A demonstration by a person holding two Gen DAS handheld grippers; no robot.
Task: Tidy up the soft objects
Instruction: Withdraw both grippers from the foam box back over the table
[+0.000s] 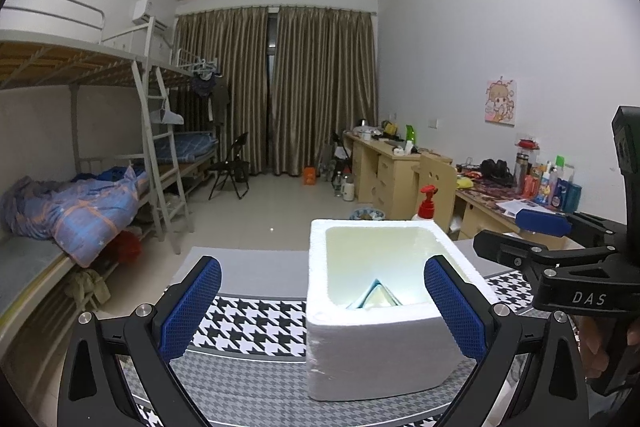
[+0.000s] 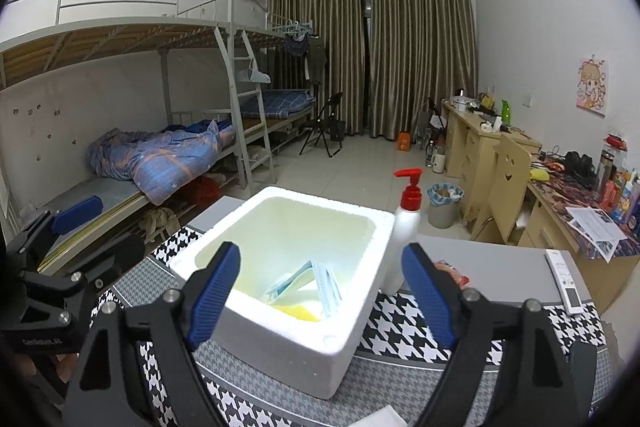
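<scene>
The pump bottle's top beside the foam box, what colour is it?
Red, on a white pump bottle standing beside the foam box; clearest in the right wrist view.

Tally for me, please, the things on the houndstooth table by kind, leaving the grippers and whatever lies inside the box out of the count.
Foam box: 1
Pump bottle: 1
Remote control: 1
Red-and-white packet, partly hidden behind a finger: 1
Total: 4
</scene>
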